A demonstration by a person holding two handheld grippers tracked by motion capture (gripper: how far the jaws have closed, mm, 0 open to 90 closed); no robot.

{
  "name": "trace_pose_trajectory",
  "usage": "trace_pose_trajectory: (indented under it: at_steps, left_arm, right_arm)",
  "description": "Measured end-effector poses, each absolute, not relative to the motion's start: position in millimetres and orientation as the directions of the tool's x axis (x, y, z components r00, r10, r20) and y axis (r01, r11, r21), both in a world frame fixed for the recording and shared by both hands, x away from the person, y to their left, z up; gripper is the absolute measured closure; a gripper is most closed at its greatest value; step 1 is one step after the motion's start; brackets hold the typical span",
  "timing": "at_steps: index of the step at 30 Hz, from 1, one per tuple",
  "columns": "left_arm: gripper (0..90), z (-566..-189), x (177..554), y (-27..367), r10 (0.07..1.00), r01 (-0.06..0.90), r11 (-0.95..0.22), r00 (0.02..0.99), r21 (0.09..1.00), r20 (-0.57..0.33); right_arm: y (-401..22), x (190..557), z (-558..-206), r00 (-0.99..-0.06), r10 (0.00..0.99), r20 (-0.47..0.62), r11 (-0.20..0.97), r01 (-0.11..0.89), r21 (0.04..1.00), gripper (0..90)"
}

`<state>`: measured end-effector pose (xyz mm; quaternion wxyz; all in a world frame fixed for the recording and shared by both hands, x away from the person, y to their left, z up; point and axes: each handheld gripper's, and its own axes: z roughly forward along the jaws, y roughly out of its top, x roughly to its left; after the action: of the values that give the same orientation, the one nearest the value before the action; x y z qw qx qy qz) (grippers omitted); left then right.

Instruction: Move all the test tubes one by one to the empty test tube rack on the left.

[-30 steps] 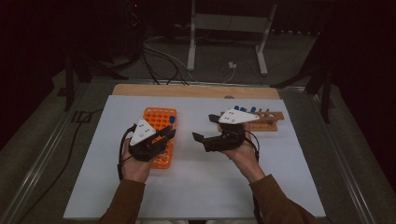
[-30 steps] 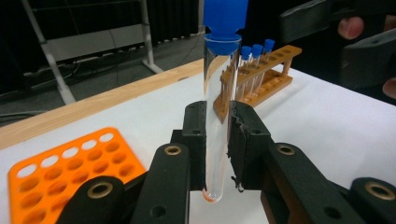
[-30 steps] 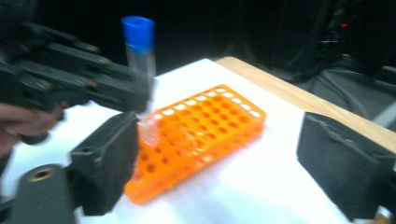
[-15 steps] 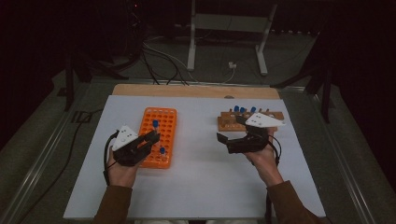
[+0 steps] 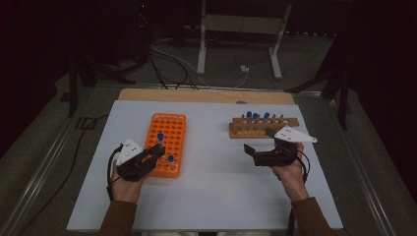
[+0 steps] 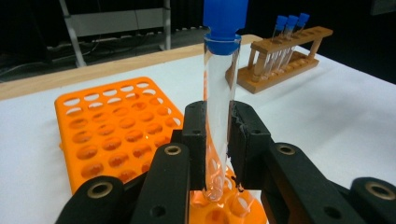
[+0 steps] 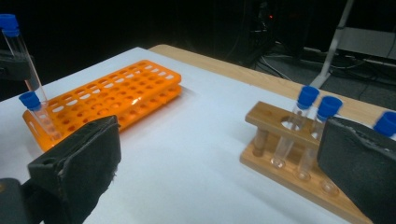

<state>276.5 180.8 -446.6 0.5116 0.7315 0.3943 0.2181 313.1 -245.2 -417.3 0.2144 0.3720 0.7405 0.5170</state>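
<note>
Left gripper clamped on a blue-capped tube poised over the orange rack's near end, right gripper agape beside the wooden rack — risks missing the hole, tube slipping askew.

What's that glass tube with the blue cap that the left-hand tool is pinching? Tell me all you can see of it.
The tube is a slim, clear test tube, glass or plastic by its look, with a rounded bottom and a blue cap. It looks empty. It stands upright, clamped at its lower half between the black jaws of the left gripper. Its bottom sits at a hole near the front edge of the orange rack, seemingly just entering it.
</note>
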Motion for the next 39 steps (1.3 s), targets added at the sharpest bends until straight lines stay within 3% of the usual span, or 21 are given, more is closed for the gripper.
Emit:
trace_pose_trajectory:
  at_steps: [16, 39]
  left_arm:
    - [78.3, -471.1, 269.8, 177.3, 0.794, 0.380, -0.198, 0.603, 0.904, -0.079]
    - [78.2, -490.7, 269.6, 166.2, 0.784, 0.440, -0.369, 0.621, 0.819, 0.020]
  right_arm:
    - [-255.7, 302.7, -422.1, -0.612, 0.789, 0.047, 0.187, 0.313, 0.931, 0.0]
    - [-259.1, 301.5, -427.2, -0.607, 0.793, 0.053, 0.184, 0.322, 0.929, 0.0]
